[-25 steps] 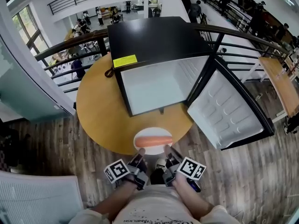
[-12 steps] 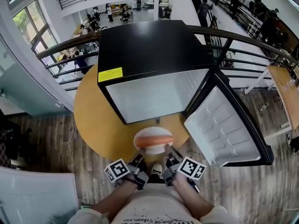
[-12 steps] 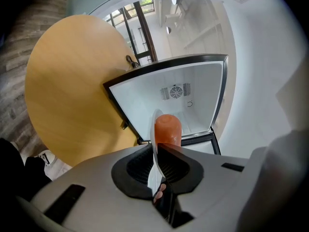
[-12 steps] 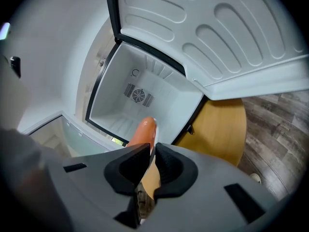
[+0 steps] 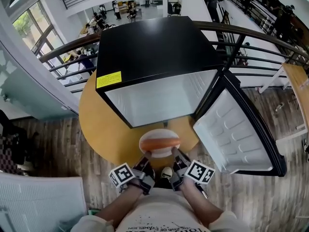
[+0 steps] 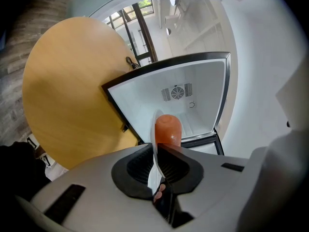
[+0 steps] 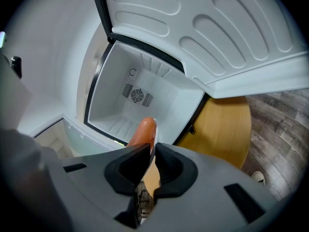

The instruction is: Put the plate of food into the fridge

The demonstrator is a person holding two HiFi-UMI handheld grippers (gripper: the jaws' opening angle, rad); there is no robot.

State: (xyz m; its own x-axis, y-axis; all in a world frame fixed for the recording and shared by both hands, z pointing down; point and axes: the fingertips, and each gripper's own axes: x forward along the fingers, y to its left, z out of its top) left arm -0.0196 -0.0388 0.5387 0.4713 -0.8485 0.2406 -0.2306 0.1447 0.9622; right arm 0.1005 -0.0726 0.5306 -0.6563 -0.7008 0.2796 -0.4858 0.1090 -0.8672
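A white plate point(image 5: 159, 152) carrying an orange sausage point(image 5: 159, 143) hangs in front of the open black mini fridge point(image 5: 154, 52). My left gripper point(image 5: 146, 157) is shut on the plate's near-left rim, and my right gripper point(image 5: 175, 156) is shut on its near-right rim. In the left gripper view the plate point(image 6: 153, 153) stands edge-on between the jaws with the sausage point(image 6: 168, 128) beyond. In the right gripper view the sausage point(image 7: 143, 132) and the thin plate edge point(image 7: 153, 141) point at the white fridge interior point(image 7: 140, 100), which holds nothing I can see.
The fridge stands on a round wooden table point(image 5: 104, 124). Its door point(image 5: 236, 129) is swung open to the right, white inner shelves showing. A dark railing point(image 5: 251, 40) curves behind. Wooden floor point(image 5: 53, 144) lies around the table; a white panel point(image 5: 38, 202) sits at lower left.
The plate and both grippers have come closer to the fridge opening. The fridge looms larger and nearer in the head view than a second ago.
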